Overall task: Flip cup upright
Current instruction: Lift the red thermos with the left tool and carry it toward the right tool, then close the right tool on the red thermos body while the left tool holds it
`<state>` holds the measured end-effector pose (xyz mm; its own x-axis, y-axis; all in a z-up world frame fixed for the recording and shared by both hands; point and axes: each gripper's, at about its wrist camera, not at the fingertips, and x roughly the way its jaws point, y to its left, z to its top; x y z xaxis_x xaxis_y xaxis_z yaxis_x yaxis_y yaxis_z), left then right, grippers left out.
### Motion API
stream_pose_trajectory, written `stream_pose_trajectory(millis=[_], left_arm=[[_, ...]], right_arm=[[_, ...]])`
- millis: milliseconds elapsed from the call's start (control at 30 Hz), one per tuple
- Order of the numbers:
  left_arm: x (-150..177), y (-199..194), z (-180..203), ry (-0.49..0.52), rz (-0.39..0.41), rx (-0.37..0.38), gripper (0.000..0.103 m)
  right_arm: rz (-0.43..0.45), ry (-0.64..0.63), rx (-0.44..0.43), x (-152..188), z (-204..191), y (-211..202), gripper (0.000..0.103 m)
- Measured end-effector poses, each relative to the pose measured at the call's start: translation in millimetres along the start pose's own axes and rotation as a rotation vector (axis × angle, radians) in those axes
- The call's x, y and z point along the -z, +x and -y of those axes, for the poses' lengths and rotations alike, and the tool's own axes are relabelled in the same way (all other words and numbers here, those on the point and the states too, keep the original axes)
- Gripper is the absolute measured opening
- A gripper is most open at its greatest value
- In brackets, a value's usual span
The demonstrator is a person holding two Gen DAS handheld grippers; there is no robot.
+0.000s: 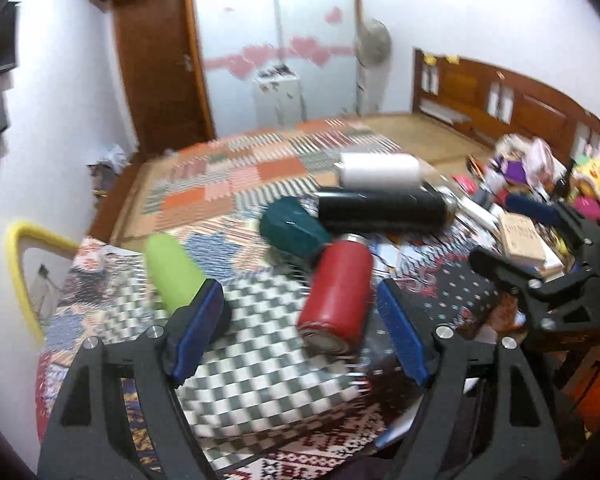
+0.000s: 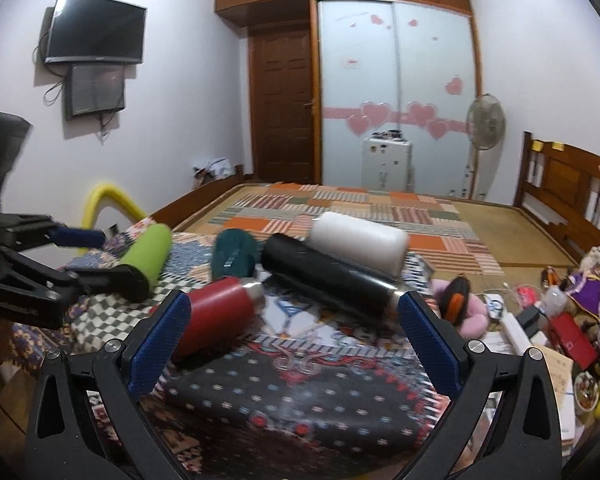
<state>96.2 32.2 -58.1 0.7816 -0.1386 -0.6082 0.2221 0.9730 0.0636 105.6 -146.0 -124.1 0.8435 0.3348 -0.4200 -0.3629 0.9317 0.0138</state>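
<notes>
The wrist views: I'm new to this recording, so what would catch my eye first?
Five cups lie on their sides on the patterned cloth: red cup nearest, green cup at left, teal cup, black cup and white cup behind. Both grippers, left gripper and right gripper, are open.

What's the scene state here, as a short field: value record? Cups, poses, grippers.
surface: patterned quilt
cups: five, all lying on their sides, none upright
green cup: farthest left, apart from the rest
red cup: nearest, steel end pointing away from the grippers
teal cup: behind red, close to it; contact unclear
black cup: lying crosswise
white cup: behind black, alongside it
left gripper: open, empty, red cup just ahead between its fingers
right gripper: open, empty
image: motion blur
</notes>
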Motion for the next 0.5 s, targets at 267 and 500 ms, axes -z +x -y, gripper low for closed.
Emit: stream_pose_trajectory(millis=[267, 500], left_arm=[[32, -8, -39, -0.071, 0.053, -0.076, 0.079], [54, 3, -55, -0.096, 0.067, -0.098, 0.079]], right_arm=[[-0.168, 0.006, -0.093, -7, -41, 59, 0.103], [-0.336, 0.062, -0.091, -9, -57, 112, 0.103]])
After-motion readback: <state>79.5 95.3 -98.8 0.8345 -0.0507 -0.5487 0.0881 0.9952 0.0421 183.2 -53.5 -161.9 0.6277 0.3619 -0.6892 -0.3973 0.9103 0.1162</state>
